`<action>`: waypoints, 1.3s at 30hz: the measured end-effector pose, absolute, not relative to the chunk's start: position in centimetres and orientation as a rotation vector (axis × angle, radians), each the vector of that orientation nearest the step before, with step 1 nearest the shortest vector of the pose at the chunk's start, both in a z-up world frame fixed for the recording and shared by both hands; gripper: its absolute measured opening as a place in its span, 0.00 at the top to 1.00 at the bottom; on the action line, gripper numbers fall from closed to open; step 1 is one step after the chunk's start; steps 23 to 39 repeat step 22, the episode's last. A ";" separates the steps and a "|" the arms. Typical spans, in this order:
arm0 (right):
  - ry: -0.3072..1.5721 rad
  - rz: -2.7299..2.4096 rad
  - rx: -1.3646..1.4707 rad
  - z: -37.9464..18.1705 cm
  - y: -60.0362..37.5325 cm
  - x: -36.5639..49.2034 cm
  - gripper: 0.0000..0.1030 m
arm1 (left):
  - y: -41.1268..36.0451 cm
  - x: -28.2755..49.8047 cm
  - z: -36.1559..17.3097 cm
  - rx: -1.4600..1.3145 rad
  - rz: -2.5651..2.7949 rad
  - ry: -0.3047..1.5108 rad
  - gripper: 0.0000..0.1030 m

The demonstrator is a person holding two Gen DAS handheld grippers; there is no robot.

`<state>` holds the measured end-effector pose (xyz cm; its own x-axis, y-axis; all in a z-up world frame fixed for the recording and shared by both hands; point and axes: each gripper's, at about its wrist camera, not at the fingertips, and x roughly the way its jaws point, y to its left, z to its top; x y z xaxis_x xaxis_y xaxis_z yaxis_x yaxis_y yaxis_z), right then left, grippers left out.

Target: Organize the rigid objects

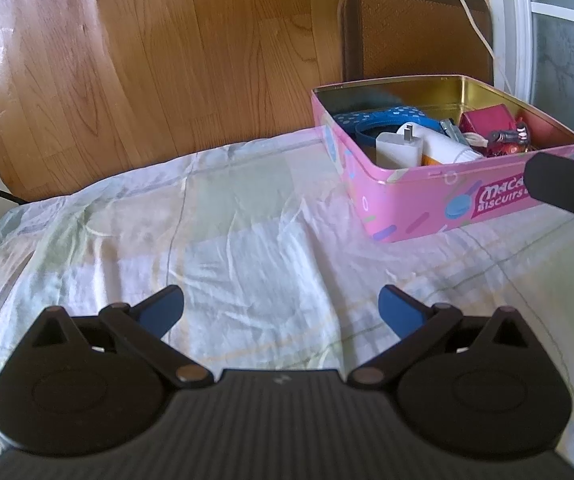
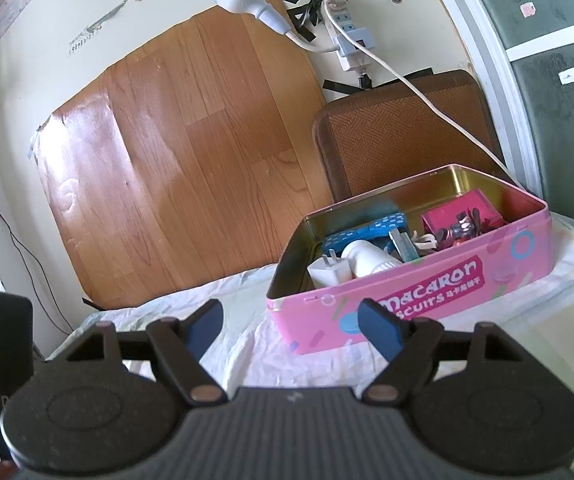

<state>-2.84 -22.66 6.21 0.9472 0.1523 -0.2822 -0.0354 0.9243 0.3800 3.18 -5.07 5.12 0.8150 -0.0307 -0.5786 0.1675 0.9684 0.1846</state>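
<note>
A pink biscuit tin (image 1: pixel 415 200) (image 2: pixel 427 300) without a lid stands on the cloth-covered surface. Inside lie a white plug adapter (image 1: pixel 399 148) (image 2: pixel 329 272), a white tube (image 1: pixel 447 148) (image 2: pixel 371 260), a blue dotted band (image 1: pixel 379 118) (image 2: pixel 367 230), a red box (image 1: pixel 487 118) (image 2: pixel 459 214) and small dark figures (image 1: pixel 507 138) (image 2: pixel 461 232). My left gripper (image 1: pixel 281 306) hovers open over bare cloth, left of and nearer than the tin. My right gripper (image 2: pixel 291 318) is open with nothing between its blue pads, just short of the tin's near left corner. One black finger (image 1: pixel 567 186) of it shows in the left wrist view.
The pale wrinkled sheet (image 1: pixel 227 232) covers the surface and drops off at the left. A wood-grain board (image 2: pixel 183 168) and a brown woven panel (image 2: pixel 399 136) lean on the wall behind. A white cable (image 2: pixel 427 96) hangs from a power strip (image 2: pixel 347 32) toward the tin's back.
</note>
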 end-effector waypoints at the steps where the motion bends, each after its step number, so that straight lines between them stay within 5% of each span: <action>1: 0.314 0.098 0.381 6.1 -22.7 -2.8 0.26 | -5.1 3.2 5.1 0.232 -0.107 0.612 0.00; 39: 0.327 0.099 0.376 5.7 -22.4 -2.7 0.25 | -5.0 3.6 4.5 0.209 -0.135 0.637 0.00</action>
